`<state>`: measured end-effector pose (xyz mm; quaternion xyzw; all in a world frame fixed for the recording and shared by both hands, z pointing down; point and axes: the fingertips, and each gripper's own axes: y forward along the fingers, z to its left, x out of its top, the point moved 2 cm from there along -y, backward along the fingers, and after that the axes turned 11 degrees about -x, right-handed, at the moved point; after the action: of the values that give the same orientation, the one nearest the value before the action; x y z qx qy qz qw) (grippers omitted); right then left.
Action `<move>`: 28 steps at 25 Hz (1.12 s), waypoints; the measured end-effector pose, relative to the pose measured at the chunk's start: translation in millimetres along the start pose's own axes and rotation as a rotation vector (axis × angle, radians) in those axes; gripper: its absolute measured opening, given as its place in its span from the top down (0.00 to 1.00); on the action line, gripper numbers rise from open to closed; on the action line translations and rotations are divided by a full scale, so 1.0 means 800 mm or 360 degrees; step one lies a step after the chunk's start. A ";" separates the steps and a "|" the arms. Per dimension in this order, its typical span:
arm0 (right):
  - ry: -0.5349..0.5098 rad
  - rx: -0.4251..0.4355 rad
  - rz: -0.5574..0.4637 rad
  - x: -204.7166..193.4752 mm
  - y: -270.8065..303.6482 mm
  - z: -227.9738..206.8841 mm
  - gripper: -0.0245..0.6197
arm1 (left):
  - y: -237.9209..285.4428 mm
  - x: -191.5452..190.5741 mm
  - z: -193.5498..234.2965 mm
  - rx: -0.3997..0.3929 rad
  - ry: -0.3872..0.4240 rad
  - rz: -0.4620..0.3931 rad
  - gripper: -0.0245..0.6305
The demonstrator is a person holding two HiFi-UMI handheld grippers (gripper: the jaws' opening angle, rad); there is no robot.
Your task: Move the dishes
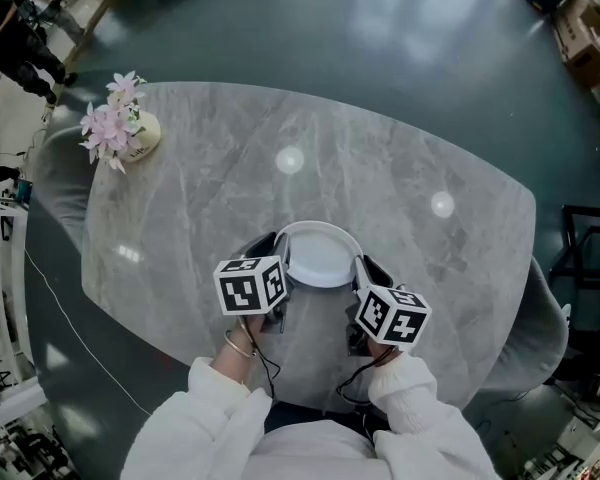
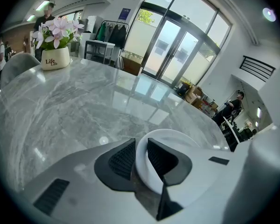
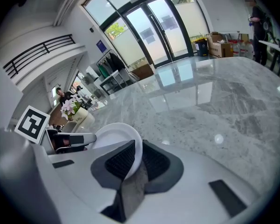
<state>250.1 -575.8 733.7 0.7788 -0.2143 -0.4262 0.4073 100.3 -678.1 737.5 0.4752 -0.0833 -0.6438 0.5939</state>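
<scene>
Dish (image 1: 320, 255): plain white. Table (image 1: 400, 168): pale grey, marble-veined. Left gripper (image 2: 141, 148), right gripper (image 3: 138, 152): light grey bodies, dark grey ribbed pads (image 2: 122, 160), black-and-white square markers. Flowers (image 1: 108, 118): pink; pot (image 1: 145, 134) cream. Floor (image 1: 380, 28): dark blue-grey

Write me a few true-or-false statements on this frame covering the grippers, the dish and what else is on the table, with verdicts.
1. The left gripper and the right gripper each clamp the rim of the white dish. True.
2. The dish holds food. False: it looks empty.
3. The flower pot touches the dish. False: it stands near the table's far left edge, well apart from the dish.
4. The table has a grey marbled top. True.
</scene>
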 end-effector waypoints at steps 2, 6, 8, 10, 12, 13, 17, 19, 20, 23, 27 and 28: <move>-0.0003 0.0002 -0.0006 -0.001 0.001 0.000 0.80 | 0.001 0.000 0.001 -0.0004 0.0004 -0.0001 0.86; -0.0017 0.0003 -0.0015 -0.001 0.002 0.002 0.80 | 0.001 0.002 0.002 -0.0004 0.0008 -0.0009 0.86; -0.0014 0.0005 -0.0010 -0.001 0.003 0.002 0.80 | 0.002 0.003 0.003 -0.0004 0.0003 -0.0013 0.86; -0.0008 0.0009 -0.0001 -0.001 0.004 0.001 0.80 | 0.003 0.002 0.002 -0.0010 -0.0009 -0.0018 0.86; -0.0012 0.0009 0.0010 -0.001 0.002 0.000 0.80 | 0.002 0.002 0.001 -0.0019 -0.0025 -0.0021 0.86; -0.0013 0.0008 0.0016 -0.001 0.001 0.000 0.80 | 0.001 0.002 0.000 -0.0023 -0.0032 -0.0022 0.86; 0.0017 0.0024 0.0046 0.000 -0.001 0.000 0.80 | -0.001 0.003 -0.002 -0.0045 -0.0030 -0.0024 0.86; 0.0020 0.0042 0.0050 0.000 -0.001 0.002 0.80 | -0.003 0.005 -0.003 -0.0051 -0.0019 -0.0034 0.85; 0.0017 0.0047 0.0051 0.000 -0.002 0.003 0.80 | -0.004 0.006 -0.005 -0.0051 -0.0010 -0.0041 0.85; 0.0008 0.0049 0.0053 -0.001 -0.005 0.003 0.80 | -0.006 0.009 -0.009 -0.0045 0.0017 -0.0053 0.81; -0.0009 0.0036 0.0047 -0.001 -0.010 0.002 0.79 | -0.012 0.008 -0.010 -0.0043 0.0005 -0.0062 0.77; -0.0014 0.0030 0.0041 -0.001 -0.013 0.001 0.79 | -0.014 0.008 -0.011 -0.0045 0.0001 -0.0064 0.77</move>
<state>249.2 -569.9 725.4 0.7780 -0.2303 -0.4221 0.4045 99.7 -676.1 721.7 0.4685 -0.0645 -0.6566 0.5876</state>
